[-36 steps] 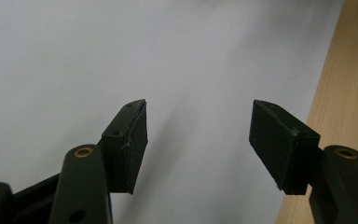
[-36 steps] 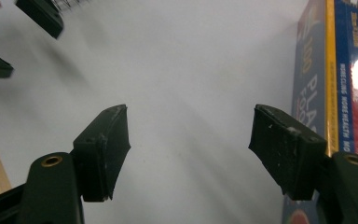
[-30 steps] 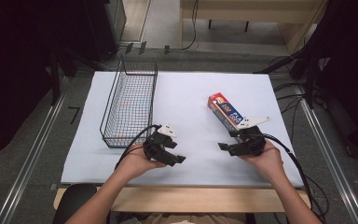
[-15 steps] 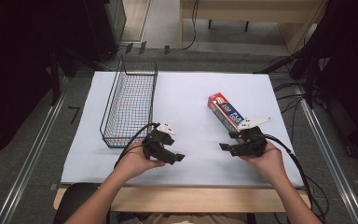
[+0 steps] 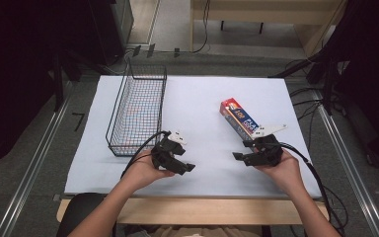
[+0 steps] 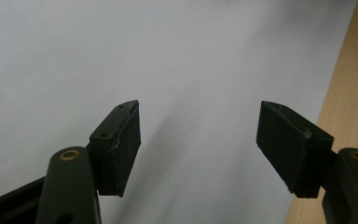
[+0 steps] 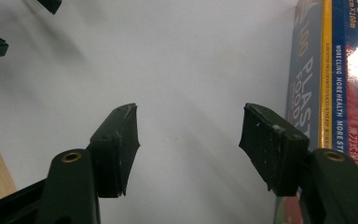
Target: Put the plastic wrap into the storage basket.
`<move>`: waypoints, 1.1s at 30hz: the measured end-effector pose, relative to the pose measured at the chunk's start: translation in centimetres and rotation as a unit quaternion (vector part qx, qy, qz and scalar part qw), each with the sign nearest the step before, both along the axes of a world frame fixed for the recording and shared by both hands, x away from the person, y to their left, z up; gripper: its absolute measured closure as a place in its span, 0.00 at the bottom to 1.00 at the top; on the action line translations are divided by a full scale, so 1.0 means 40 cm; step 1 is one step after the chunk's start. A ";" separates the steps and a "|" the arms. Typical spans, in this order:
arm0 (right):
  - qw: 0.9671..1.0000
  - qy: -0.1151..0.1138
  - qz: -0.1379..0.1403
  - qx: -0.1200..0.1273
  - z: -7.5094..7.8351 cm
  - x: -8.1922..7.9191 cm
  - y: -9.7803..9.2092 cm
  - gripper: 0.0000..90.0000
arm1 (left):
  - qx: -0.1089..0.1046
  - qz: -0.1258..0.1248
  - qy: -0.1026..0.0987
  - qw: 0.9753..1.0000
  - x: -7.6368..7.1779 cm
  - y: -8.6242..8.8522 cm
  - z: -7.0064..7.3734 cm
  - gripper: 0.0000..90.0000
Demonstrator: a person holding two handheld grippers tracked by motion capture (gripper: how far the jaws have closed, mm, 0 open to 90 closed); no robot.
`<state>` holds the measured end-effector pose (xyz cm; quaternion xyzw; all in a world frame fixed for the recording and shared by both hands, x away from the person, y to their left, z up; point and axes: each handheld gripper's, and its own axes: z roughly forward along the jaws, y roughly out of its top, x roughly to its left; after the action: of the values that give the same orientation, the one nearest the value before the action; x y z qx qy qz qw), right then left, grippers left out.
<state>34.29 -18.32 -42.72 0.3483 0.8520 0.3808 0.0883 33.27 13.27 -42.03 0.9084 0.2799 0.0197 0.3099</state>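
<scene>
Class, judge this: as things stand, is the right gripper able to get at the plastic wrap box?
Probably yes: the right gripper is open, the plastic wrap box lies just beside it, nothing between.

Bare tabletop (image 5: 202, 108) lies open ahead of both my tongs toward twelve o'clock. The wire basket (image 5: 138, 111) walls off eleven o'clock from my left tongs (image 5: 182, 160). The plastic wrap box (image 5: 239, 118) lies just beside my right tongs (image 5: 242, 150) at twelve to one o'clock, blocking that side.
</scene>
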 end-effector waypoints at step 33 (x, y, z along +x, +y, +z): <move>0.995 -0.007 -0.095 -0.016 0.032 0.061 -0.119 0.31 | -0.002 0.000 -0.006 1.000 0.003 0.008 0.002 0.36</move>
<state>36.71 -23.08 -41.46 0.4239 0.8202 0.3595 0.1354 33.39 13.58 -41.94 0.9077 0.2782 0.0248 0.3131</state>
